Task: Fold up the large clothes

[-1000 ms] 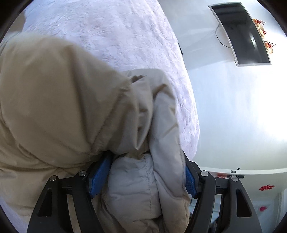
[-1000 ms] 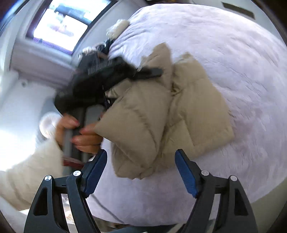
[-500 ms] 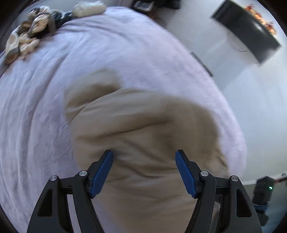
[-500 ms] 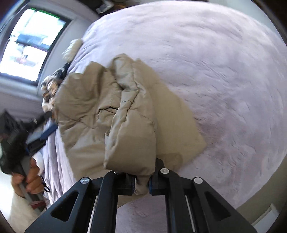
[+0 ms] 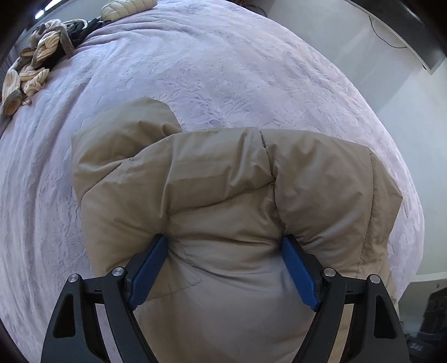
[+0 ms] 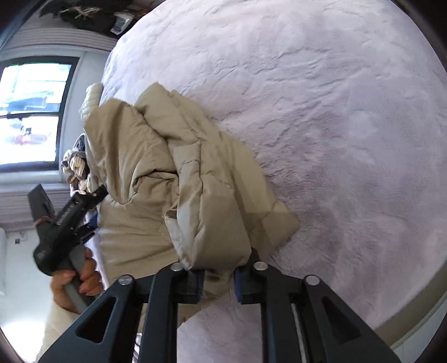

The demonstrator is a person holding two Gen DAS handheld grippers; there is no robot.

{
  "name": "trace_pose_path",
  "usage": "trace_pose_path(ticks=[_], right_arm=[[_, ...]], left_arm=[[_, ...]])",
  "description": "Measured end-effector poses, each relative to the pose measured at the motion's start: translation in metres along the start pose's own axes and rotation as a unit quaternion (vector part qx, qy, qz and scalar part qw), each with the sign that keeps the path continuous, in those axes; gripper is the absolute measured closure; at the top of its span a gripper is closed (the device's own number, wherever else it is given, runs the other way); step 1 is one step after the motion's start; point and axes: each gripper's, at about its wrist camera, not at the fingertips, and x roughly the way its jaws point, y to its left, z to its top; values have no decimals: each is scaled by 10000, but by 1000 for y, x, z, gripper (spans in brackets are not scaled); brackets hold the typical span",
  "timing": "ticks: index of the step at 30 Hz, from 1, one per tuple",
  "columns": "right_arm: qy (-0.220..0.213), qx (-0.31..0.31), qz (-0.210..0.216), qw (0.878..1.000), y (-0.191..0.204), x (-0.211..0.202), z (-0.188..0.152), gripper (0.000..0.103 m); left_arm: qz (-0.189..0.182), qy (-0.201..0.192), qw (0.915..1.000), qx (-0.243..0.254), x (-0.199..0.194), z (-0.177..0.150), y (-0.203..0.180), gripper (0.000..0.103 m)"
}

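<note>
A tan puffer jacket (image 5: 223,195) lies bunched on the lilac bed cover (image 5: 223,69). My left gripper (image 5: 223,268) is open, its blue pads pressed against a thick fold of the jacket that bulges between them. In the right wrist view the jacket (image 6: 173,181) is folded over itself near the bed's edge. My right gripper (image 6: 219,283) is shut on a thick corner of the jacket and holds it slightly lifted. The left gripper (image 6: 75,212) shows there at the jacket's left side, held by a hand.
A pile of striped and dark clothes (image 5: 36,64) and a quilted cream item (image 5: 128,7) lie at the bed's far edge. A dark TV (image 5: 405,28) hangs on the wall to the right. A window (image 6: 28,111) is left of the bed.
My right gripper closed on the jacket's corner and lifted it. My left gripper let go of its earlier bunch and now sits open, pushed into a fold lower on the bed.
</note>
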Motion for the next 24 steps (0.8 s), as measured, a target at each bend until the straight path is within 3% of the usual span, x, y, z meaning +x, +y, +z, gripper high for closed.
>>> trace_pose_path(ticks=[5,7,9,11,14,20,24], right_arm=[[-605,-454,-539,9957,18,-44,4,80],[-1004,-952,-767,9874,40,-62,6,80],[-1191,-1514,-723,9786,67,-72,8,80],[-974,-2163,-722,9688,96,-61,9,80],[-588,-2841,-1113,9505,116,-27,9,80],[-34,-3105,-1894,9315,87,21,9,84],[187,-3103,-1943,9304,73,33,13,85]], left_arm=[[85,48,10000,-19,-2,0,-2,20],[107,53,9999,-38,-1,0,-2,20],[150,53,9999,-54,-3,0,-3,20],[189,60,9998,-70,-5,-1,-4,20],[240,85,9996,-113,-8,-1,-4,20],[241,103,9996,-136,-17,-3,-5,20],[292,87,9993,-216,-28,-7,-8,20]])
